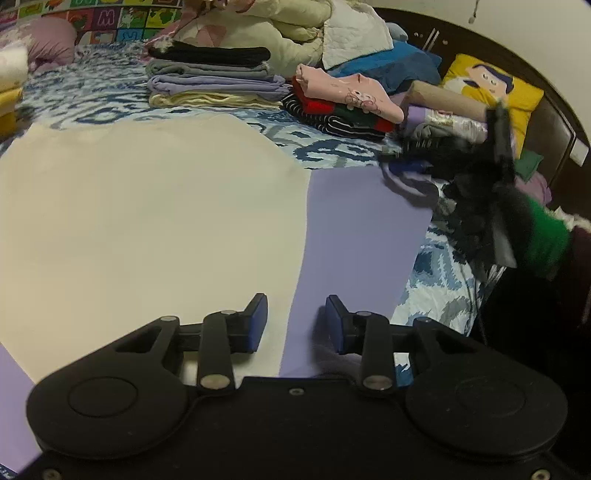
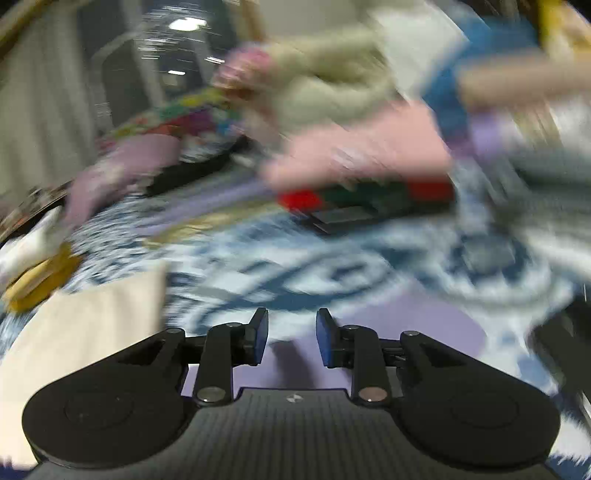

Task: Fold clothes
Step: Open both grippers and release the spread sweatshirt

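A flat cream garment (image 1: 147,221) lies on the bed with a lavender garment (image 1: 362,240) spread beside it on the right. My left gripper (image 1: 295,321) hovers low over the line where the two meet, jaws apart, nothing between the blue pads (image 1: 258,321). The right gripper (image 1: 498,166) is a black blur at the right, beyond a green sleeve (image 1: 543,240). The right wrist view is heavily smeared. There my right gripper (image 2: 291,336) stands open over the lavender garment (image 2: 406,325), and the cream garment (image 2: 85,325) lies to its left.
Stacks of folded clothes (image 1: 218,81) sit at the back of the blue-and-white patterned bedspread (image 1: 110,96). A pink-topped pile (image 1: 343,99), a loose heap of dark clothes (image 1: 424,162) and a yellow cartoon pillow (image 1: 491,88) crowd the right side. Quilts (image 1: 280,26) are heaped behind.
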The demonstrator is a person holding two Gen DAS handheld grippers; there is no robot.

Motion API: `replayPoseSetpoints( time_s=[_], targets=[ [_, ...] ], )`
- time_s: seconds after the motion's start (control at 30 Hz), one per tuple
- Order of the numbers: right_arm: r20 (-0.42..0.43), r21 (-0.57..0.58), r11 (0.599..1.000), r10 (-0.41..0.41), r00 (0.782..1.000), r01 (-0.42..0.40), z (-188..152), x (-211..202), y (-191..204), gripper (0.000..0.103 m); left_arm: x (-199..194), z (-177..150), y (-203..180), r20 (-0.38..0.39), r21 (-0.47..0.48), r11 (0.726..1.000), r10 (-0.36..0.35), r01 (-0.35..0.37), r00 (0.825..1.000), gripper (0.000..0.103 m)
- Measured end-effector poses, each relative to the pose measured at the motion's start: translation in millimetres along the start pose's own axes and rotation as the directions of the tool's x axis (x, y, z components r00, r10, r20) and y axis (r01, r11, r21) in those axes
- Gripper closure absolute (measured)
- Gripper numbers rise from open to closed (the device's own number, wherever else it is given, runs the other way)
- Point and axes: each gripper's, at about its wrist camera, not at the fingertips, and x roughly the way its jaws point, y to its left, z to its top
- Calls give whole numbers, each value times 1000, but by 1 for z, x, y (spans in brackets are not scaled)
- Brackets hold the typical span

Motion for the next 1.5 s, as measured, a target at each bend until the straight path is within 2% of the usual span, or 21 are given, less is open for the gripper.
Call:
replayPoseSetpoints(
  time_s=[0.1,0.2,0.27,0.33,0.37,0.4,0.53,0.6,0.67,0.73,0.83,0.87,0.97,1.03,1.13,1.2,1.27,1.33,1.47,1.5],
  targets=[
    [-24,134,990,37,999,-34,4,13,-28,85,0,-1,4,-6,-8,1000,-8,8,1000,69],
    [-28,184,982,54,998,-48,6,13,-39,94,0,-2,5,-12,-9,1000,-12,12,1000,69],
    [-9,227,972,66,998,-62,6,9,-45,94,-1,-2,5,-13,-5,1000,-11,11,1000,69],
    [48,228,973,9,999,-20,7,0,-47,82,-2,-3,5,-12,-3,1000,-10,10,1000,69],
    [83,223,975,-35,996,16,7,-4,-47,68,-2,-3,5,-12,-4,1000,-10,9,1000,69],
    [106,228,973,-55,993,30,6,-8,-47,59,-3,-4,6,-11,-4,1000,-9,9,1000,69],
    [140,203,978,-73,988,44,1,-24,-43,58,-12,-6,9,0,-8,1000,6,-6,1000,68],
    [157,186,981,-76,985,46,-3,-38,-39,56,-25,-6,19,37,-48,997,67,-65,997,68],
    [150,212,977,-49,987,16,-7,-49,-42,51,-42,-6,39,82,-130,980,164,-152,983,68],
    [140,255,967,-13,990,-24,-12,-60,-47,46,-56,-11,63,100,-250,941,259,-227,961,69],
    [116,311,947,48,992,-82,-20,-69,-46,44,-73,-21,79,117,-360,891,338,-278,934,71],
    [111,293,950,76,991,-105,-22,-72,-39,44,-76,-24,79,114,-366,882,358,-295,927,71],
    [87,200,961,177,980,-192,-31,-81,-9,46,-74,-30,59,70,-267,893,392,-362,917,71],
    [38,94,964,247,968,-249,-41,-85,23,48,-69,-36,47,25,-194,889,427,-415,904,71],
    [-57,-87,938,331,942,-335,-68,-89,78,49,-81,-38,33,79,-170,890,441,-424,894,71],
    [-121,-224,890,379,917,-397,-90,-93,118,51,-86,-40,24,111,-158,905,415,-396,903,71],
    [-171,-345,820,423,890,-456,-112,-98,152,55,-77,-44,15,64,-94,913,405,-398,912,71],
    [-213,-446,754,435,875,-483,-134,-101,180,60,-67,-49,7,9,-17,913,408,-408,913,70],
    [-299,-641,627,328,896,-443,-176,-100,207,62,-62,-59,-12,6,120,890,443,-440,897,71],
    [-285,-664,615,318,904,-426,-178,-105,209,63,-63,-61,-16,14,146,883,450,-447,893,72]
  ],
)
